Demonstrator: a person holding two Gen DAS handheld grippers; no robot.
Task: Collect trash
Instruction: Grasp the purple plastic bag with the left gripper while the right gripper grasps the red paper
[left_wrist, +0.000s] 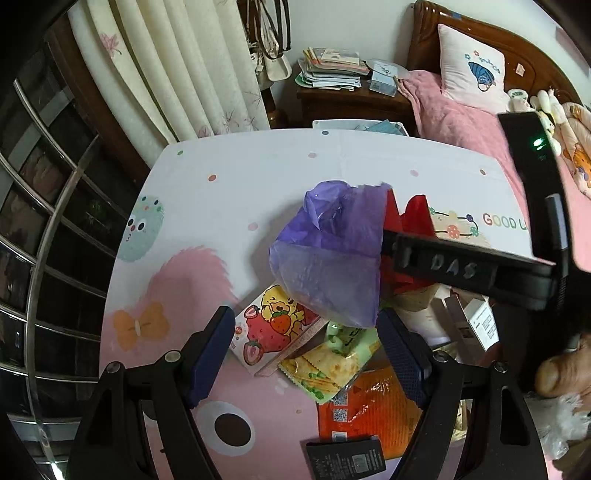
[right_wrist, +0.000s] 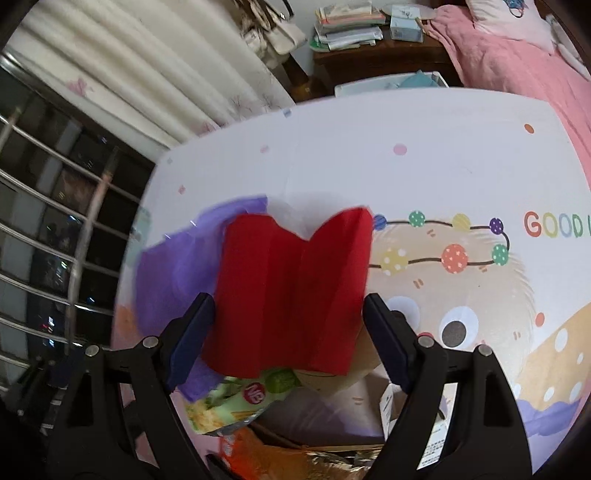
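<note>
Nearest: my left tongs (left_wrist: 306, 350), spread wide and empty, over the wrappers. My right tongs (right_wrist: 288, 339), equally wide, nothing gripped; the red paper bag (right_wrist: 291, 295) stands between the pads, untouched as far as I can tell.

Trash pile, near edge of the table (left_wrist: 229, 162): orange packet (left_wrist: 369, 410), green snack wrapper (left_wrist: 332, 365), strawberry-print packet (left_wrist: 273, 332), small dark box (left_wrist: 345, 458), white cartons (left_wrist: 476, 321). All look light, crinkly and slippery; best pinched at an edge.

Above these: purple plastic bag (left_wrist: 328, 266), thin, limp, translucent; take by its rim. The red bag is creased and stiffer, likely to crush; grip a side fold.

Beyond: bed (left_wrist: 461, 125), nightstand (left_wrist: 351, 99), curtains (left_wrist: 177, 62).
</note>
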